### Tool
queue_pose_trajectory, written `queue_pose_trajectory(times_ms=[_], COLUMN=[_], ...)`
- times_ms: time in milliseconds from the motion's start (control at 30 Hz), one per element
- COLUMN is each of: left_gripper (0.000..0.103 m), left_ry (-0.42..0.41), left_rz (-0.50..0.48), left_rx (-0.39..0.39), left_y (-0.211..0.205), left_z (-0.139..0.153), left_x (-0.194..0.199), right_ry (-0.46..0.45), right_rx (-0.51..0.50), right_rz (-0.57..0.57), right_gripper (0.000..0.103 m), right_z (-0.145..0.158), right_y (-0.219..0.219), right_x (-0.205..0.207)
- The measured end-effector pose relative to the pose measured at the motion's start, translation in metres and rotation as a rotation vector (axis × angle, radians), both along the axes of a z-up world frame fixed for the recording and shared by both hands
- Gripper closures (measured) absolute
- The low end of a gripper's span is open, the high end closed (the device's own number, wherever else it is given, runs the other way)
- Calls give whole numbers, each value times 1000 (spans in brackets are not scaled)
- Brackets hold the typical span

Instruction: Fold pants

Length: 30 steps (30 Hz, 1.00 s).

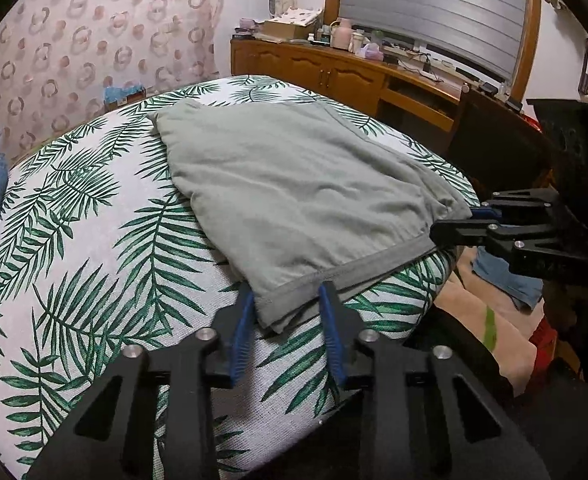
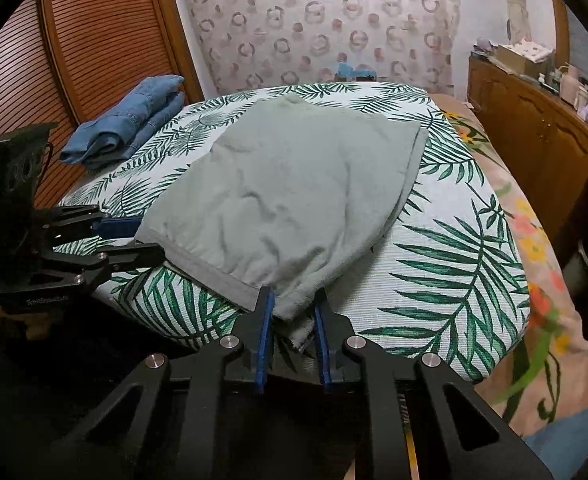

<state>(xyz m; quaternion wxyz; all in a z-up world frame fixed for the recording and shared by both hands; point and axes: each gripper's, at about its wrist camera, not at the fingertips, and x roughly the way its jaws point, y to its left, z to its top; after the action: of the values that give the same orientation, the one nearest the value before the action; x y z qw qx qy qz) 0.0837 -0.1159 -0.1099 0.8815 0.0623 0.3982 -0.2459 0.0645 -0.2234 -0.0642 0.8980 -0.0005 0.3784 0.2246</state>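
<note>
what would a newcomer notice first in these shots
The grey-green pants lie folded in the middle of a palm-leaf cloth, filling both views. The left gripper and the right gripper each sit at a near corner of the waistband, jaws apart around the fabric. Folded blue jeans rest at the far left edge, by the slatted wooden door.

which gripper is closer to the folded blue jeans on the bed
Left. The left gripper is at the green pants' waistband corner on the jeans' side; the right gripper is at the opposite corner, farther away.
</note>
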Motion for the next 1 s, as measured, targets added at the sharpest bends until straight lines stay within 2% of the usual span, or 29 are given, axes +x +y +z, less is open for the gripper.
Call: queue_pose_trajectory(times_ms=[67, 167, 600, 767, 1000], left_gripper=[85, 90, 92, 92, 93], left_ry=[-3, -14, -132, -213, -354], left_rz=[4, 1, 3, 6, 23], left_rx=[-6, -29, -99, -130, -163], left_y=[2, 5, 17, 24, 42], left_z=[1, 6, 54, 89, 143], left_x=[1, -1, -15, -24, -38], right_ry=[-1, -9, -117, -182, -323], right_rx=[10, 17, 41, 53, 53], right_rz=[-3, -9, -7, 9, 50], right_gripper=[88, 90, 91, 91, 91], right_z=[0, 1, 34, 59, 105], right_y=[-1, 0, 3, 4, 8], right_x=[0, 0, -8, -16, -33])
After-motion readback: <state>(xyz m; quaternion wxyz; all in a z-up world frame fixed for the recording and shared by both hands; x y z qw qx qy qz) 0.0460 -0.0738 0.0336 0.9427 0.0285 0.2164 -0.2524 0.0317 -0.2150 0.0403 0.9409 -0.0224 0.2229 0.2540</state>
